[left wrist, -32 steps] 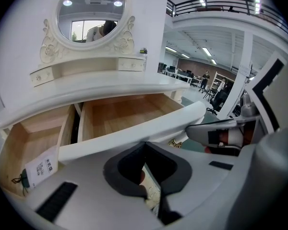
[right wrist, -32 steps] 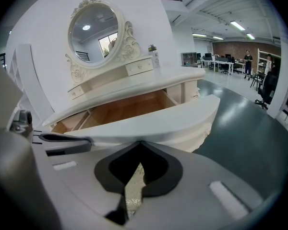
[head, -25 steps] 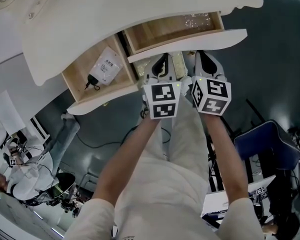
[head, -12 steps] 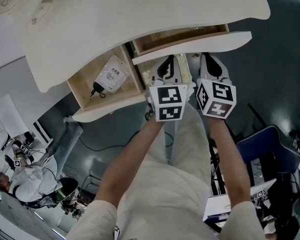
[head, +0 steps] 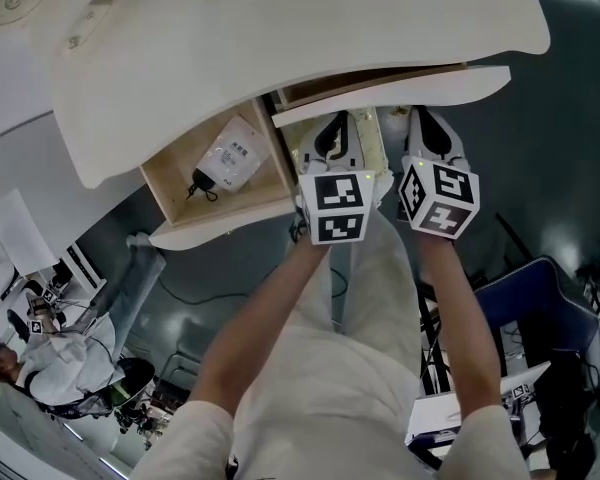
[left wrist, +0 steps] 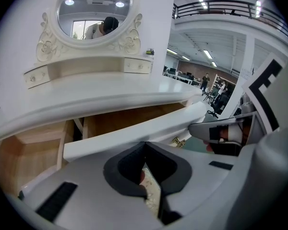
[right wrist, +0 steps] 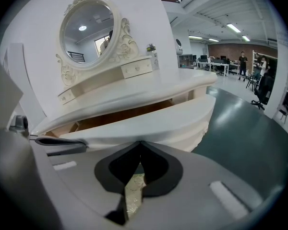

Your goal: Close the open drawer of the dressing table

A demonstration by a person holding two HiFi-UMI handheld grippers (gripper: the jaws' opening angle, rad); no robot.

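The cream dressing table (head: 280, 38) has two drawers pulled out. The right drawer's white front (head: 400, 88) stands only a thin strip out from under the tabletop. My left gripper (head: 330, 130) and right gripper (head: 422, 120) are side by side, both shut and empty, tips against that front. In the left gripper view the shut tips (left wrist: 145, 143) touch the front panel (left wrist: 134, 134), with the right gripper's finger (left wrist: 221, 131) beside it. In the right gripper view the tips (right wrist: 140, 143) meet the panel (right wrist: 149, 121).
The left drawer (head: 165, 178) stands wide open, holding a white power adapter (head: 230, 153) with a black cable. A brass knob (left wrist: 180, 140) hangs under the right drawer front. A blue chair (head: 525, 288) is at the right, a seated person (head: 50, 353) at the lower left.
The right drawer has slid further in under the tabletop, its wooden inside shrinking to a thin strip. Both grippers have moved in with its front.
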